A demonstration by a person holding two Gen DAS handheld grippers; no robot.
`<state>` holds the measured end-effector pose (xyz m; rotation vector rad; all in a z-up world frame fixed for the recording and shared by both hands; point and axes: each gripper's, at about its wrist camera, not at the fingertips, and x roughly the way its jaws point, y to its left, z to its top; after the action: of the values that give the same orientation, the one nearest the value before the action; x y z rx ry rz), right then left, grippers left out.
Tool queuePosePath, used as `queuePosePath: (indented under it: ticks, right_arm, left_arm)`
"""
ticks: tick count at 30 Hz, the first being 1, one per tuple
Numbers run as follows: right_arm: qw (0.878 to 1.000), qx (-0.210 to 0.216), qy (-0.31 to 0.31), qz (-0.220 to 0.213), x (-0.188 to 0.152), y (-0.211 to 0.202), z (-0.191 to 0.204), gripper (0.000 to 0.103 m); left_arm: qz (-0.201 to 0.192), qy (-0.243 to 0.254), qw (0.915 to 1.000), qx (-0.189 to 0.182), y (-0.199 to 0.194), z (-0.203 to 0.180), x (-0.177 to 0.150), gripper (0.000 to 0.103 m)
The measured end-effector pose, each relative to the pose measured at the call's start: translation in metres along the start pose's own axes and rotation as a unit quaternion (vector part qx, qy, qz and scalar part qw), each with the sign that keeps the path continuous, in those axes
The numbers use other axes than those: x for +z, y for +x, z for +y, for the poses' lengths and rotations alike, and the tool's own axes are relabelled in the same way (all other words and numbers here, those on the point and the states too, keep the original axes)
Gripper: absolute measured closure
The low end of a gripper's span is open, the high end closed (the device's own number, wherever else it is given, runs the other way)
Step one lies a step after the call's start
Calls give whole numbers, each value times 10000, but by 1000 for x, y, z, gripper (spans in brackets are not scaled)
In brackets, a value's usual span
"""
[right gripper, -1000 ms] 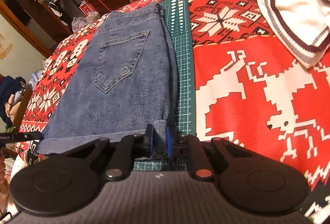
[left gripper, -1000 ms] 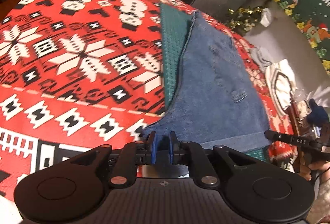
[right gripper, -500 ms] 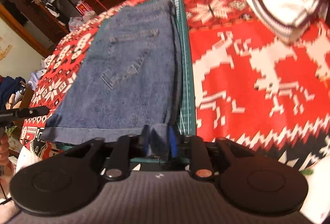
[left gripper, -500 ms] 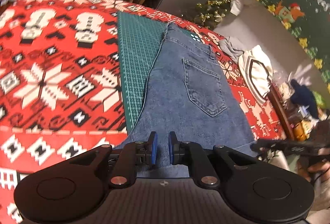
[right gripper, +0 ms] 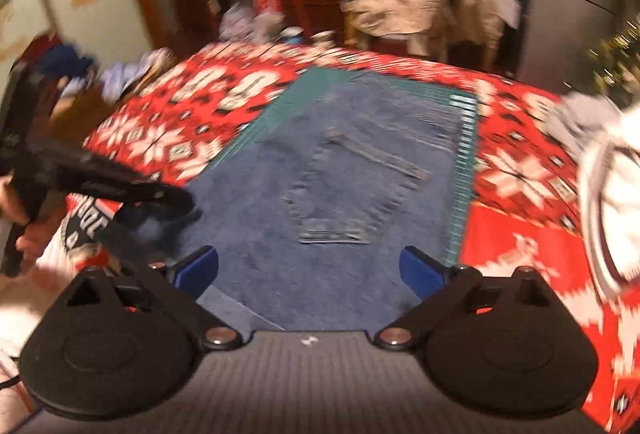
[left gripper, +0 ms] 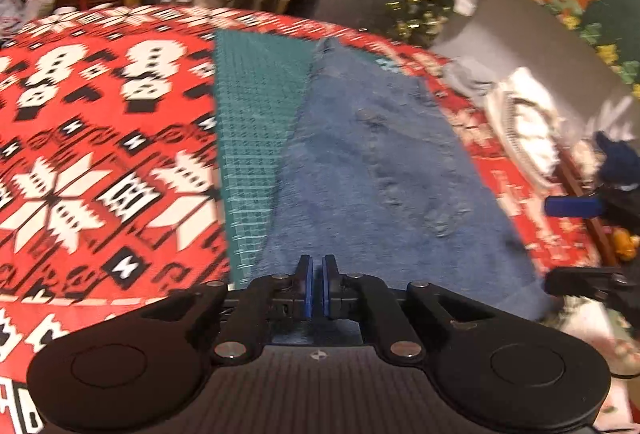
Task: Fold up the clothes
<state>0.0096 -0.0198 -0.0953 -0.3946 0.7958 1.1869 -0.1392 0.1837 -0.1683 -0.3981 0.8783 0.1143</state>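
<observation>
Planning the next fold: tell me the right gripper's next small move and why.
Probably lower the right gripper to the jeans' near edge for another fold: its jaws have just been opening, nothing between them, and the jeans lie flat, pocket up, on the green mat.

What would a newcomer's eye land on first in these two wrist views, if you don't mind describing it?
The folded blue jeans lie back pocket up in the middle, on a green cutting mat that shows along their sides. Around them spreads a loud red tablecloth with white snowflakes and snowmen. Nearest the camera, the right gripper has its jaws just swung wide apart above the jeans, holding nothing.
</observation>
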Motion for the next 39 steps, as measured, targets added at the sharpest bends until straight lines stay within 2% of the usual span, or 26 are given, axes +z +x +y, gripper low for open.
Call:
queuePosePath:
  ticks: [3,5,6,7,9,13,19,23,25,28,30,31,33,36,39]
  right_arm:
    - [9987,378,-328,-21,15,11,10,5]
    - [9976,487,-491,-35,27,20,15,15]
    - [9970,513,-583,-11,33,26,17,34]
    - [9963,542,-667,59,40,34,19,57]
    - [9945,606,-823,227,54,50,22,86]
    - [9915,740,-1008,354,73,84,31,88]
    - [9859,998,-1170,661,84,134,36,91]
    - [9845,858,-1259,874,87,167,31,94]
    - [9852,801,-1204,918,91,180,22,103]
    - [9865,885,-954,990,98,183,12,103]
    - [9877,701,-1080,892,102,176,15,98]
    - [9870,777,-1123,849,104,171,18,98]
    - [9849,1022,-1117,837,108,164,23,97]
    - [9801,1149,-1298,968,109,170,35,96]
    - [9767,1144,-1452,1087,110,181,43,96]
  left_arm:
    - [-13,-322,9995,52,0,10,-6,101]
    - [-40,-539,9985,44,-1,17,-9,101]
    - [-60,-626,9980,23,-1,20,-10,101]
    - [-81,-713,9974,3,-2,23,-11,101]
    - [-109,-768,9970,6,-4,23,-13,101]
    - [-165,-698,9974,70,-7,19,-16,101]
    - [-200,-1070,9939,-167,-9,33,-20,101]
    - [-197,-1302,9909,-276,-8,38,-20,101]
    - [-193,-1432,9891,-296,-8,40,-21,100]
    - [-136,-1731,9843,-315,-9,43,-20,101]
    - [-106,-1989,9795,-310,-11,44,-18,102]
    - [-135,-2107,9769,-324,-13,43,-17,101]
    - [-303,-2292,9719,-435,-19,39,-10,101]
    - [-558,-2500,9638,-736,-20,32,4,99]
    - [-617,-2489,9631,-821,-4,27,19,98]
